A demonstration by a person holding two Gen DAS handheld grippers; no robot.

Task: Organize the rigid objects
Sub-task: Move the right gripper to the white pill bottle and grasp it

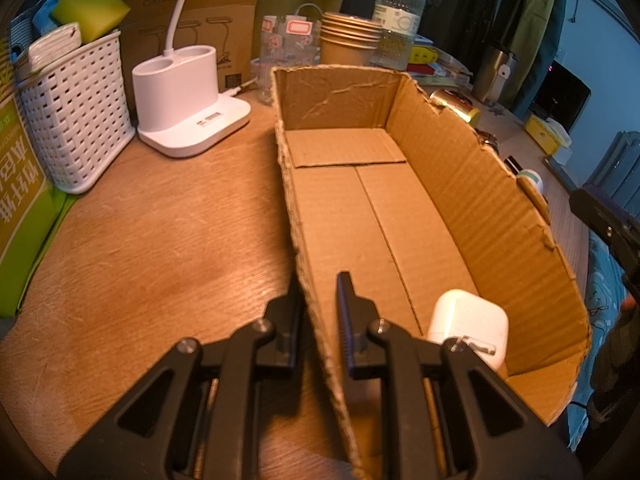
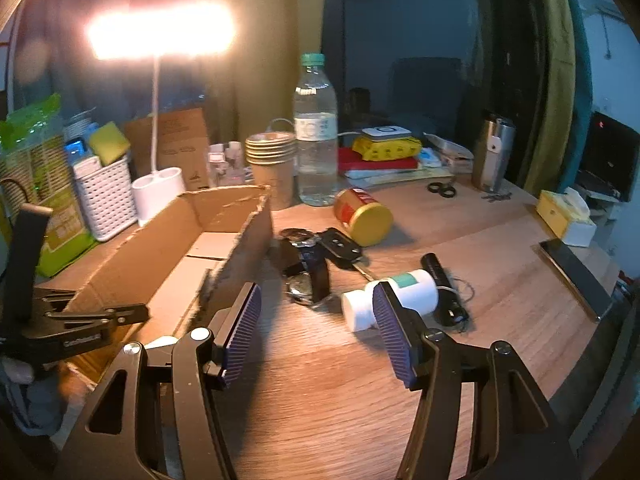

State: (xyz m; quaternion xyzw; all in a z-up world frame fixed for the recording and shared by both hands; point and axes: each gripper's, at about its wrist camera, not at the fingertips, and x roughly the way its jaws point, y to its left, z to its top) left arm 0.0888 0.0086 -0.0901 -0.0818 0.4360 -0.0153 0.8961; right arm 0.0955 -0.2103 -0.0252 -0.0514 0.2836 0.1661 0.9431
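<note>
Left wrist: left claw (image 1: 320, 292) pinches box wall (image 1: 316, 312); right claw (image 2: 316, 320) wide over bare table (image 2: 320, 400).

Warm, dim light tints everything orange. In my right view the desk lamp (image 2: 160, 36) blows out into white glare and haze. My fingers (image 2: 244, 332) throw dark shadows toward me over the surface (image 2: 340, 400). Both views curve hard at black-vignetted edges; the cardboard box (image 2: 224, 276) edge smears with blur.
</note>
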